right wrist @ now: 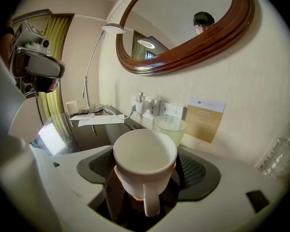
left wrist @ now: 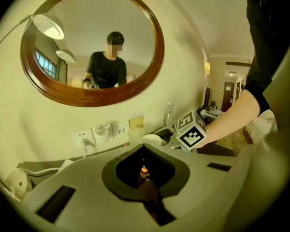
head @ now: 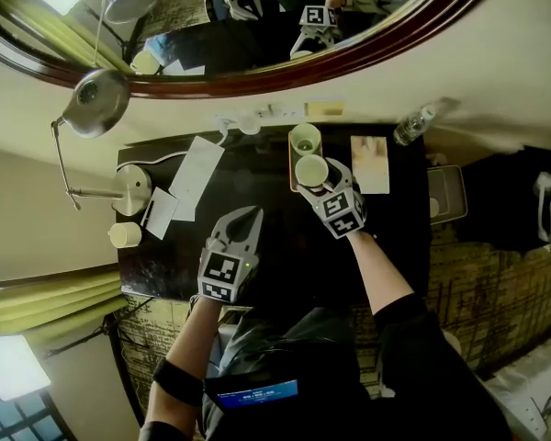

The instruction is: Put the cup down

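Observation:
A white mug (right wrist: 144, 164) with its handle toward the camera sits upright between the jaws of my right gripper (right wrist: 145, 178), whose pads press on both its sides. In the head view the same mug (head: 310, 170) is over the orange-edged tray (head: 291, 165) at the back of the dark desk, in the right gripper (head: 315, 182). A textured glass (right wrist: 169, 128) stands just behind the mug, also on the tray (head: 305, 140). My left gripper (head: 246, 217) is shut and empty over the desk's middle; in its own view the jaws (left wrist: 144, 164) meet, with the mug (left wrist: 152, 139) ahead to the right.
A desk lamp (head: 96, 104) and its round base (head: 131, 189) stand at the left, with papers (head: 195, 177) and a small cream cup (head: 124, 235). A water bottle (head: 413, 125) and a card (head: 370, 163) lie right of the tray. Wall sockets (right wrist: 174, 110) and an oval mirror (right wrist: 183, 37) are behind.

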The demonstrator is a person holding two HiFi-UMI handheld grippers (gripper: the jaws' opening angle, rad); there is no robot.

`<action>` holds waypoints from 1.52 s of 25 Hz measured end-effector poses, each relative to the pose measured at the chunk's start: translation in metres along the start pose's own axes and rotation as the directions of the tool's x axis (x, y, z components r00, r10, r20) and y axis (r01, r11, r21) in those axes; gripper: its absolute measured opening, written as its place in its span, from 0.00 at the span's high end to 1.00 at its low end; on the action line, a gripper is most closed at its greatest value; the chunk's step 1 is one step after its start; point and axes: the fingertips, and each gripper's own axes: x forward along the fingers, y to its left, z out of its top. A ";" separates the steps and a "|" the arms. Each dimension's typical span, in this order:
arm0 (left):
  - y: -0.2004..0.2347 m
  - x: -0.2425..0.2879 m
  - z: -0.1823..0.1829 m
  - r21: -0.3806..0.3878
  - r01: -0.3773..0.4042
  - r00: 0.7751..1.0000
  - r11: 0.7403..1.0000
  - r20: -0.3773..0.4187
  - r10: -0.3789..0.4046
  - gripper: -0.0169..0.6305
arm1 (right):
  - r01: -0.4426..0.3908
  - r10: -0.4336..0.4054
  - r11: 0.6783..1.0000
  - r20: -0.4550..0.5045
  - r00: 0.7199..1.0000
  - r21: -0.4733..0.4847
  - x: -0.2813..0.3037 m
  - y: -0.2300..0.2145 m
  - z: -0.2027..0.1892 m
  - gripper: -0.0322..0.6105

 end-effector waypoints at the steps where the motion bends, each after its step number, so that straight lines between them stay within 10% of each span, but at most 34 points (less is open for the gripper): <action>1: -0.001 0.000 0.000 0.001 0.003 1.000 1.000 0.000 -0.003 0.96 | 0.009 -0.009 1.000 0.002 1.000 0.003 -0.004 -0.002 0.000 0.32; 14: -0.042 0.021 0.008 0.035 0.150 0.989 0.988 -0.007 -0.150 0.96 | 0.239 -0.240 0.964 0.000 0.971 0.119 -0.112 -0.039 -0.039 0.32; 23: -0.077 0.026 0.026 0.088 0.239 0.971 0.967 -0.027 -0.237 0.96 | 0.491 -0.477 0.823 -0.122 0.870 0.285 -0.191 -0.068 -0.124 0.32; 38: -0.072 0.017 0.036 0.148 0.272 0.962 0.951 -0.033 -0.270 0.96 | 0.593 -0.561 0.703 -0.206 0.802 0.392 -0.204 -0.055 -0.173 0.28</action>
